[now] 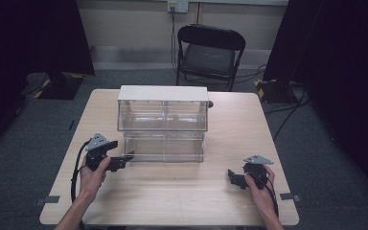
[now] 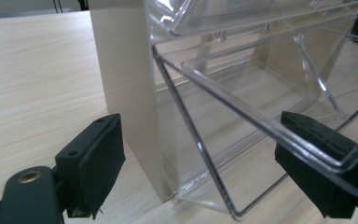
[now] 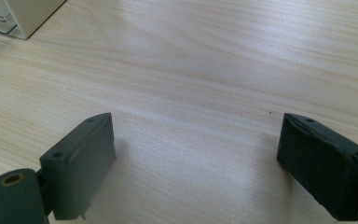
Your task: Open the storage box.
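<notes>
Beyond the table [image 1: 172, 191] we see a black folding chair [image 1: 210, 52] on the grey floor [image 1: 316, 158], a wall socket [image 1: 177, 5] above it, and dark curtains [image 1: 335, 43] at both sides.

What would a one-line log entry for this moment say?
left gripper: open, at front lip of clear drawer | right gripper: open, over table

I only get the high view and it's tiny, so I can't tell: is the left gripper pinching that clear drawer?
Observer: No. The left gripper is open, with the corner of the tilted-out lower drawer between its jaws.
Operator: Is anything inside it?
Observer: It looks empty; the wooden table shows through.
Operator: And the right gripper?
Observer: The right gripper is open too, over bare wood.
</notes>
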### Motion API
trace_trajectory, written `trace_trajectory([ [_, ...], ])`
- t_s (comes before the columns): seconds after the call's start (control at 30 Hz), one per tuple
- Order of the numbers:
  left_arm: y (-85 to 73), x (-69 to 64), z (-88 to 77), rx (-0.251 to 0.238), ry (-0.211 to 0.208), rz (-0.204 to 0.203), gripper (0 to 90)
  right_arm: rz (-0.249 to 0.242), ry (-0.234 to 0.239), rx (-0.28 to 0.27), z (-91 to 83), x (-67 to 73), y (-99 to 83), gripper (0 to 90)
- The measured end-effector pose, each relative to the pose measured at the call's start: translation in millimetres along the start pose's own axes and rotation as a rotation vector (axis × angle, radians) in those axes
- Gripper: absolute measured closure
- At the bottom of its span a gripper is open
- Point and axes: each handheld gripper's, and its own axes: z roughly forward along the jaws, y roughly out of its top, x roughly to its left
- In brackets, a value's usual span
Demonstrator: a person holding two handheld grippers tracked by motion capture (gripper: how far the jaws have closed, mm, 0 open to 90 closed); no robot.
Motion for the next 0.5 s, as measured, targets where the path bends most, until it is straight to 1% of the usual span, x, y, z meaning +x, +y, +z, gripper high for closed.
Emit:
trace_trajectory([
  [0.03,-0.2,-0.3,1.6,-0.002,-0.006,0.0,15.3,-0.001,0.0,0.0,0.0,0.0,0.0,10.6],
  [0.27,1.1,-0.4,2.5,-0.011,-0.015,0.0,15.0,0.0,0.0,0.0,0.0,0.0,0.0,10.6],
  [0.43,1.7,-1.3,3.0,-0.014,-0.013,-0.009,15.1,-0.001,0.0,0.0,0.0,-0.1,0.0,10.5],
  [0.5,3.4,-0.9,2.7,-0.016,-0.016,-0.002,15.1,0.0,0.0,0.0,0.0,0.0,0.0,10.6],
])
